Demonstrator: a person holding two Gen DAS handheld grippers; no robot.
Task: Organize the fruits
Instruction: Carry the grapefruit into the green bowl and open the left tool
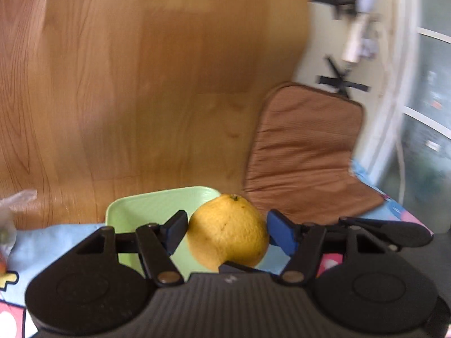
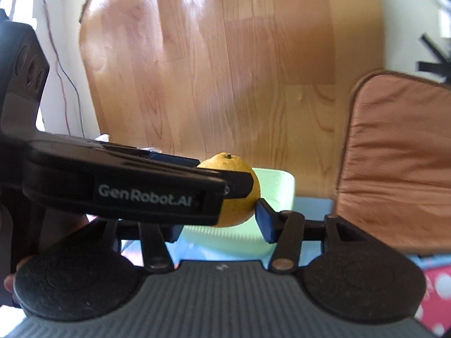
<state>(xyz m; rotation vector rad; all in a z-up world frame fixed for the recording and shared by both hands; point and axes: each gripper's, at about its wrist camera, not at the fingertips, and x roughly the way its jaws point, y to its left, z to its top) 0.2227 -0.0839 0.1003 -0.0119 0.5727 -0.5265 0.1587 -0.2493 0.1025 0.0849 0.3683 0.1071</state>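
— Where's the fruit?

— The yellow citrus fruit (image 1: 225, 242) sits between the jaws of the left gripper (image 1: 228, 233), stem end up. One blue pad (image 1: 176, 232) presses its left side and the other its right, so that gripper is clenched on it.

— And what's around it?

— A pale green tray (image 1: 146, 205) lies just behind and to the left, on a blue patterned cloth (image 1: 42, 242). The fruit overlaps the tray's near right corner. I cannot tell whether it rests on anything. Farther off there is wooden floor (image 1: 141, 84), and to the right a brown cushion (image 1: 304, 155).

— The other hand?

— In the right wrist view the left gripper crosses from the left, in front of the right gripper (image 2: 218, 225). The right jaws stand partly apart. Their right pad (image 2: 265, 219) lies at the fruit's edge, and the left pad is mostly hidden behind the other gripper. Whether they press on the fruit, I cannot tell.
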